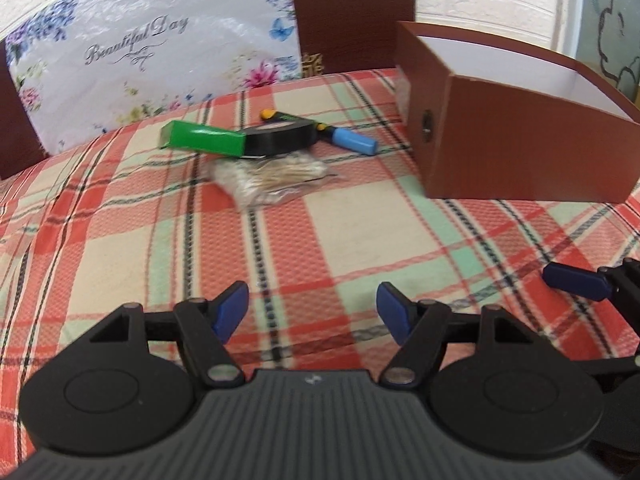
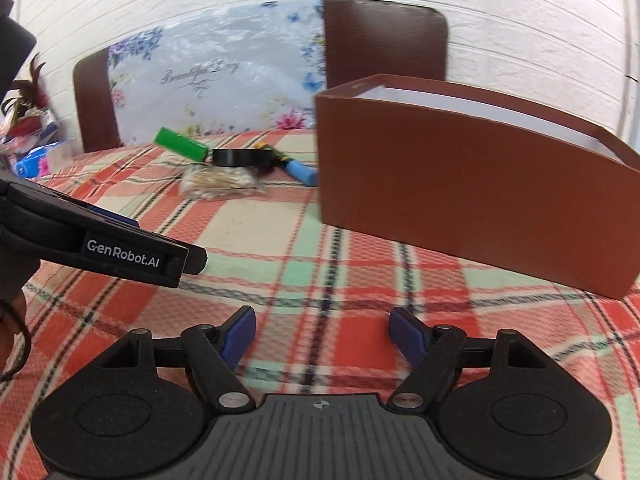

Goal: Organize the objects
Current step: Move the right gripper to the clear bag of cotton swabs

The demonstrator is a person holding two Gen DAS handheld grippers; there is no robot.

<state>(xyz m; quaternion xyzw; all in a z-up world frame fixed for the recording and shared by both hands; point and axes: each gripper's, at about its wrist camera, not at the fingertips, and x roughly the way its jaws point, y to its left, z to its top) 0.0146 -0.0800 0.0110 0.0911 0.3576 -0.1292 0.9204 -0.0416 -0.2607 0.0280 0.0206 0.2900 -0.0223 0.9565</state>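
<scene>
A green box (image 1: 202, 140) (image 2: 181, 144), a black tape roll (image 1: 280, 138) (image 2: 242, 157), a blue-handled tool (image 1: 354, 142) (image 2: 301, 170) and a clear bag of toothpicks (image 1: 272, 178) (image 2: 218, 182) lie together on the plaid cloth. A brown open box (image 1: 512, 140) (image 2: 472, 192) with a white inside stands to their right. My left gripper (image 1: 312, 312) is open and empty, well short of the pile. My right gripper (image 2: 322, 334) is open and empty in front of the brown box.
The plaid cloth (image 1: 360, 232) covers the surface. A floral cushion (image 1: 140, 52) and brown chair backs (image 2: 384, 40) stand behind it. Clutter (image 2: 28, 148) sits at the far left. The left gripper's body (image 2: 100, 240) shows in the right wrist view.
</scene>
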